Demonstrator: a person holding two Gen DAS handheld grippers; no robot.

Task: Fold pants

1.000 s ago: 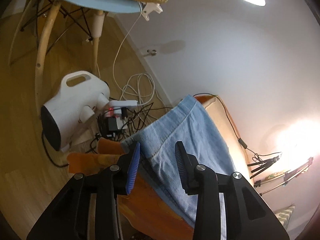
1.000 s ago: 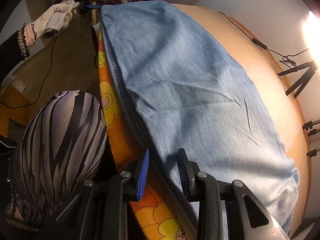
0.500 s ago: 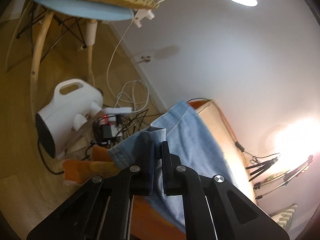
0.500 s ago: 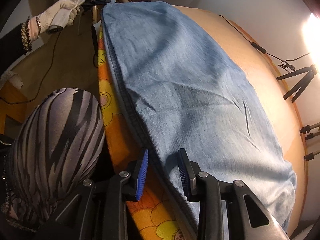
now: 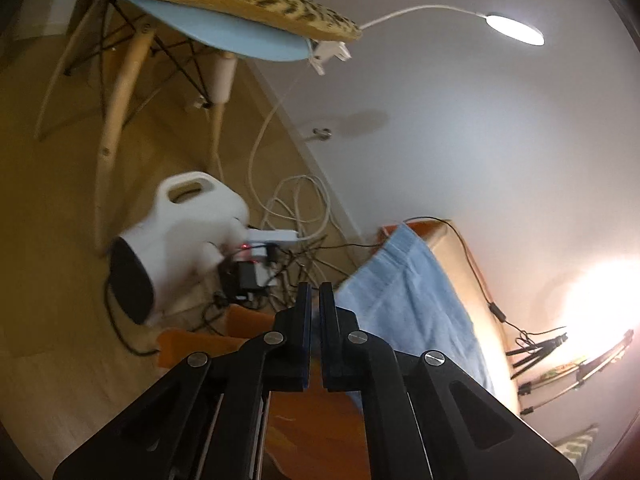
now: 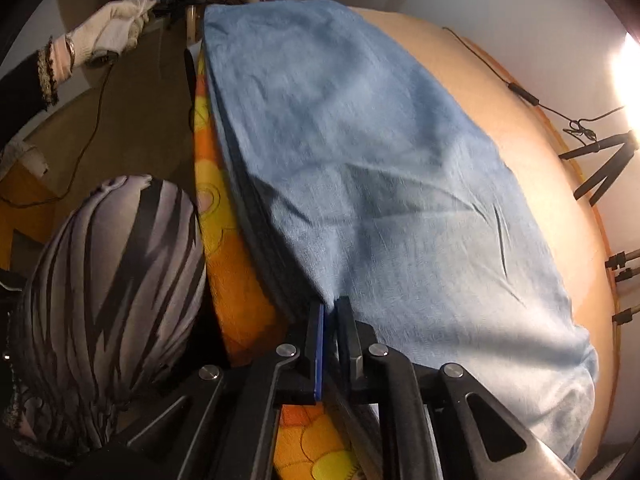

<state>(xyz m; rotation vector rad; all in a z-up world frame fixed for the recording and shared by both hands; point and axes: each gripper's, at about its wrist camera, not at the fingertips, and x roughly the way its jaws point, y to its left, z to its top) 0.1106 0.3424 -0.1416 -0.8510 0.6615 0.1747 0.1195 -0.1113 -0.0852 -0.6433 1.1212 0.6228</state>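
Pants (image 6: 380, 184) lying flat across worktop (image 6: 532, 152). Right claw (image 6: 329, 312) pinching pants' near edge; left claw (image 5: 315, 296) pinching pants' far corner.

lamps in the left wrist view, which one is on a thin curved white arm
The oval lamp at the top, its white arm arching up from a clamp on the blue chair seat. The other light, low at the right edge, is only a blown-out glare.

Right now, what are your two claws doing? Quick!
Left gripper: shut on the pants corner.
Right gripper: shut on the pants' near edge.
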